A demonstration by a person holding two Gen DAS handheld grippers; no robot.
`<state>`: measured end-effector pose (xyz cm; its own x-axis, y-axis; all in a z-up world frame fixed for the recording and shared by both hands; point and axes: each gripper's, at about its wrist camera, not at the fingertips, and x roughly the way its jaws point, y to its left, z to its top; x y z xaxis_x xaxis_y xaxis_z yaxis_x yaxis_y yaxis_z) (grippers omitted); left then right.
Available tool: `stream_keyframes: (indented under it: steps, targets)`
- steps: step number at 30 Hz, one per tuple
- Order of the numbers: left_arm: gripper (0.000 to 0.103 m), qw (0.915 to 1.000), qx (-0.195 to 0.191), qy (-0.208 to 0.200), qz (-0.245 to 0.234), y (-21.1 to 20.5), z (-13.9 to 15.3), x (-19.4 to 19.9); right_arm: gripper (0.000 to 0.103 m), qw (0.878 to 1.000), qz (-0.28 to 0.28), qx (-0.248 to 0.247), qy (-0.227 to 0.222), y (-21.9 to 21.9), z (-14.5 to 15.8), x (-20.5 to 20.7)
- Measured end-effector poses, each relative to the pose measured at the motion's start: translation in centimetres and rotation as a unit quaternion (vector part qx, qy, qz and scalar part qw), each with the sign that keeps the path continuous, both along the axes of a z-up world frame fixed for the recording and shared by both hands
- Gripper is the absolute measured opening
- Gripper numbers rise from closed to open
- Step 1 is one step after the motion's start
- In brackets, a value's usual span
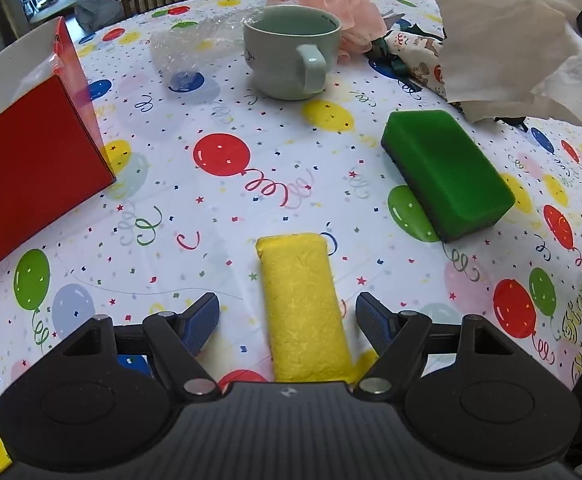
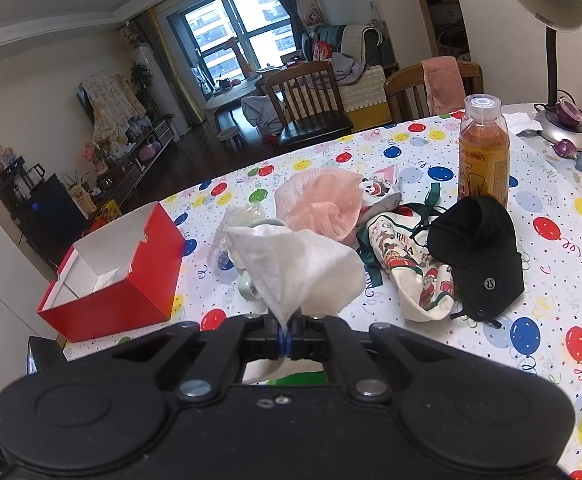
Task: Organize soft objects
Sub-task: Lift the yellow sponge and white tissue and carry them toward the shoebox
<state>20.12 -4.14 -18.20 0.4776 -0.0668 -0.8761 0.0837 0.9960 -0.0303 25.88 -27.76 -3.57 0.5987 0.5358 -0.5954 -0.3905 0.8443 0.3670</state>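
My left gripper (image 1: 287,316) is open, its fingers either side of a yellow sponge (image 1: 303,304) lying on the balloon tablecloth, not touching it. A green sponge (image 1: 447,172) lies to the right. My right gripper (image 2: 285,338) is shut on a white tissue (image 2: 295,268) held above the table; the tissue also shows in the left wrist view (image 1: 507,40). The open red box (image 2: 111,280) sits at the left, also in the left wrist view (image 1: 31,168). A pink mesh pouf (image 2: 323,204), a printed cloth bag (image 2: 419,276) and a black beanie (image 2: 479,256) lie beyond.
A pale green mug (image 1: 291,52) stands mid-table with crumpled clear plastic (image 1: 187,48) beside it. A bottle of amber drink (image 2: 483,152) and a desk lamp (image 2: 559,60) stand at the far right. Wooden chairs (image 2: 307,100) line the far edge.
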Motion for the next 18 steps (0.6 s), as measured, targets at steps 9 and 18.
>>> stream_keyframes:
  steps: [9,18]
  targets:
    - [0.038,0.9999,0.006,-0.005,0.014,-0.5,0.0,-0.4,0.002,1.0,0.017,0.0,0.004,-0.3,-0.2,0.3]
    - [0.037,0.9996,-0.008,-0.015,0.024,0.7,1.1,-1.1,0.002,1.0,0.024,-0.002,0.0,0.1,0.1,0.1]
